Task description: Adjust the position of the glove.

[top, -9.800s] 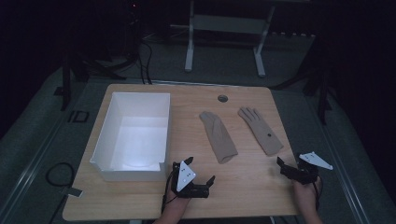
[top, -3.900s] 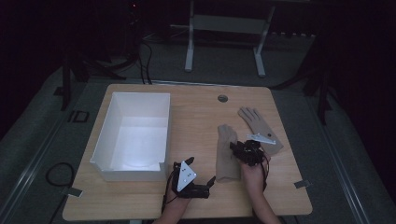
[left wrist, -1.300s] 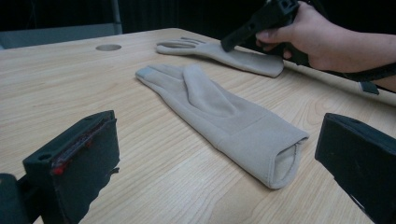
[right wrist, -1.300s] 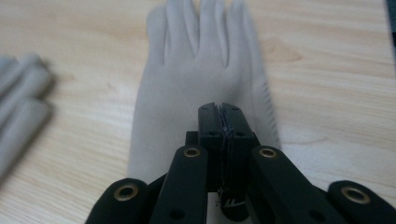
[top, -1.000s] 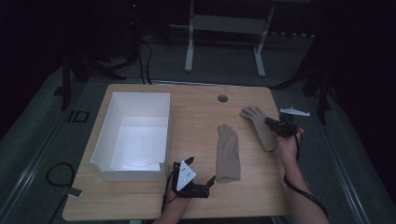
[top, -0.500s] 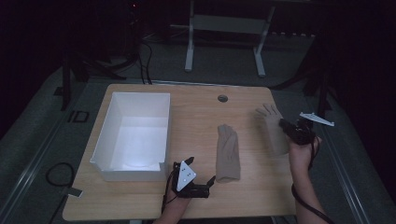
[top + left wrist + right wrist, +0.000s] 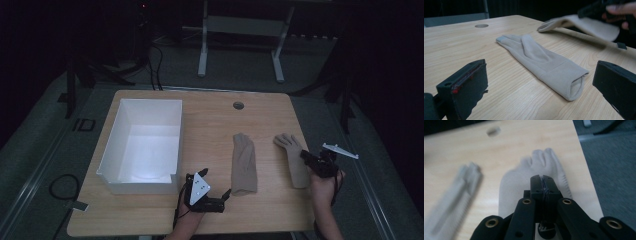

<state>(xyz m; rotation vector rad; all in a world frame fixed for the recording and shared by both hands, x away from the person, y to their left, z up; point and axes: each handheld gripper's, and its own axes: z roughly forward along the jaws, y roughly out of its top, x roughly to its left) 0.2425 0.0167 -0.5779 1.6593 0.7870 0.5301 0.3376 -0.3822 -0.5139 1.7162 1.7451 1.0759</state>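
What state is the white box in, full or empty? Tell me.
Empty. In the high view the white box sits open-topped on the table with its bare white floor showing; both gloves lie outside it.

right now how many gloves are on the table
2. One glove lies flat near the table's middle, just ahead of the left gripper. The other glove is by the right edge, pinched in the right gripper.

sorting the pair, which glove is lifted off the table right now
The right glove, near the table's right edge: the right tongs hold its cuff raised. The other glove lies flat mid-table.
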